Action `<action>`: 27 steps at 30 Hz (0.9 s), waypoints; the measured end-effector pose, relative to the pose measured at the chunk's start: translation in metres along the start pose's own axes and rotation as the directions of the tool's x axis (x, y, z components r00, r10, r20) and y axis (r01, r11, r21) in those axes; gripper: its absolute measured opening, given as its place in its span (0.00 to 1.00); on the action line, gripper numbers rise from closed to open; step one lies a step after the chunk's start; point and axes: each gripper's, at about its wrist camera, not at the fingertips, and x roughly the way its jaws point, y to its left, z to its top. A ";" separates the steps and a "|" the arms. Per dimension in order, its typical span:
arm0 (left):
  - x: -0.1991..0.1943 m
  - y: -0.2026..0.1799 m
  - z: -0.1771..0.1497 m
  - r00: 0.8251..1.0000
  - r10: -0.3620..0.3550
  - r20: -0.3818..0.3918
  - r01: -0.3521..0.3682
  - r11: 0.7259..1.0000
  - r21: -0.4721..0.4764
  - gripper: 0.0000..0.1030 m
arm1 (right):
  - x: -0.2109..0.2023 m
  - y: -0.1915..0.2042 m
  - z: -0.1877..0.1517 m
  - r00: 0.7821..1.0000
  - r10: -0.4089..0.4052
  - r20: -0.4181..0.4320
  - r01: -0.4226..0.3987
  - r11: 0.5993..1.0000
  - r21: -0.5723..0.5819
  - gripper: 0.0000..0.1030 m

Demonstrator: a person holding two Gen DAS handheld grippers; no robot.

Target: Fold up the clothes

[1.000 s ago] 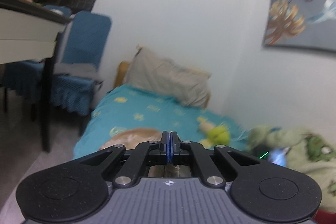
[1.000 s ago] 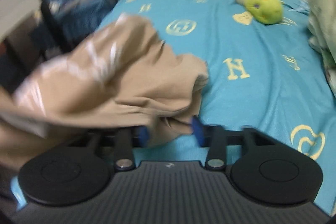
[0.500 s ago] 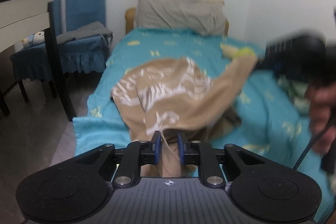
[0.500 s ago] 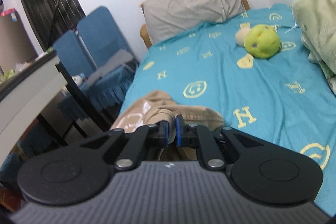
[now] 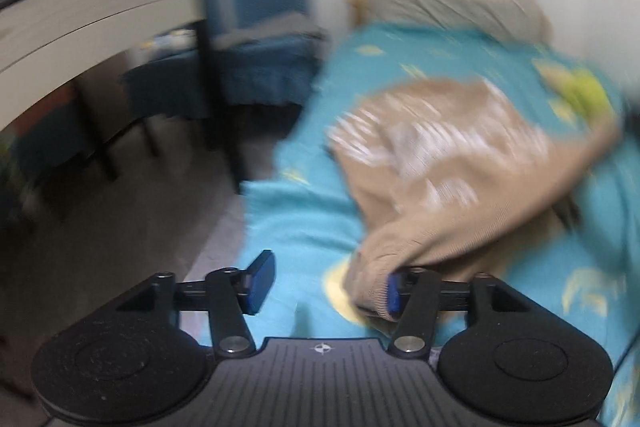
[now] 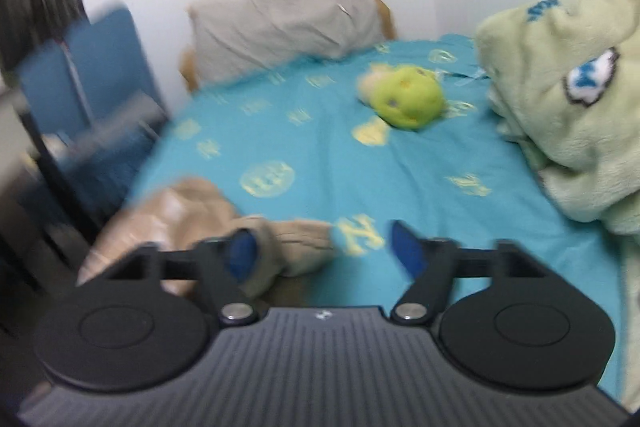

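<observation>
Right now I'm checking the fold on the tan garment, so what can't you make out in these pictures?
- Tan garment, left wrist view: motion blur smears its pale print and fold lines.
- Tan garment, right wrist view: near part hidden behind the right gripper.
- Green blanket: cut by the right edge.

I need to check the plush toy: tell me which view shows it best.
The right wrist view: the green plush toy lies whole and nearly sharp on the bed. In the left wrist view it is only a blurred yellow-green smear near the edge.
</observation>
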 end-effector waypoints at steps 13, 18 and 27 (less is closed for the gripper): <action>-0.099 0.039 0.076 0.908 -0.010 0.419 0.133 0.955 -0.265 0.66 | -0.115 0.016 0.068 0.940 0.006 0.340 -0.029 0.998 0.063 0.77; -0.193 0.054 0.143 0.814 -0.004 0.580 0.207 0.936 -0.285 0.66 | -0.221 0.036 0.133 0.873 0.072 0.482 -0.114 0.992 0.057 0.77; -0.386 0.077 0.222 0.639 -0.016 0.769 0.249 0.950 -0.186 0.66 | -0.432 0.049 0.199 0.716 0.187 0.673 -0.156 0.982 -0.107 0.78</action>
